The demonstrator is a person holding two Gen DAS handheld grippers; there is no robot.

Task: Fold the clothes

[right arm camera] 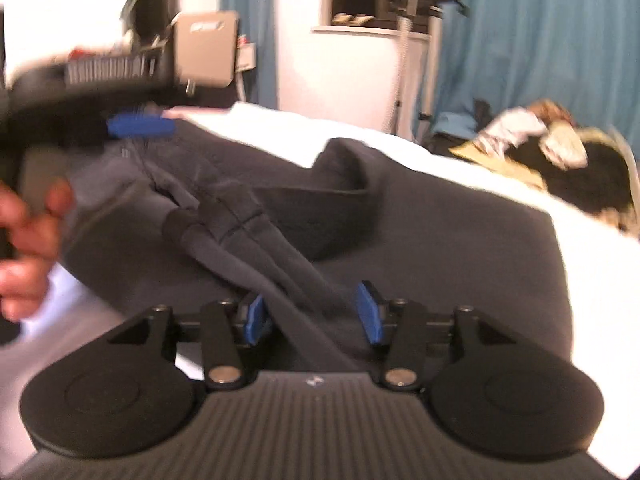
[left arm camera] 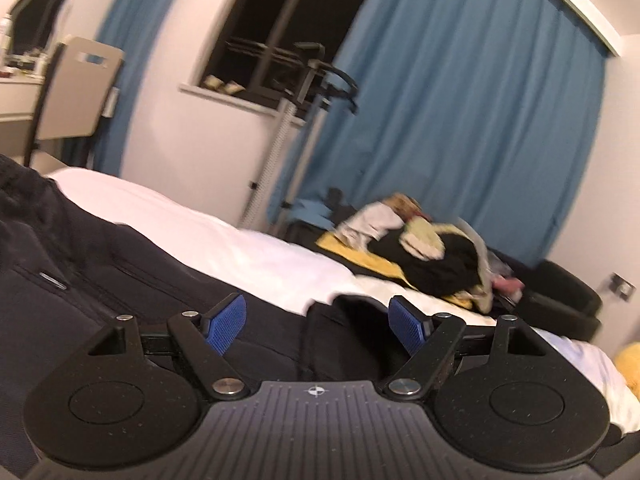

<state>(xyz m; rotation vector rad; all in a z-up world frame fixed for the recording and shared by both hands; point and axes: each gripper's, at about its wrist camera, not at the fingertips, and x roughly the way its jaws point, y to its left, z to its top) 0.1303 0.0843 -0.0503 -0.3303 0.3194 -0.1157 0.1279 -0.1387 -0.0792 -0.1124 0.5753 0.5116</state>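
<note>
Here the dark garment (right arm camera: 400, 220) lies spread across the near edge of the white bed (right arm camera: 360, 140), laid flat for folding. Right gripper (right arm camera: 314, 316): jaws partly apart, straddling a folded ridge, pads not pressing it. Left gripper (left arm camera: 316, 320): jaws wide apart, holding nothing.

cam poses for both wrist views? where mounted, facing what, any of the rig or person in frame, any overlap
Left wrist: on the left gripper, low over the dark garment, facing curtains; own open fingers show.
Right wrist: on the right gripper, looking along the garment on the bed; own fingers, left gripper and a hand show.
Shared: garment, bed, clothes pile, window.
</note>
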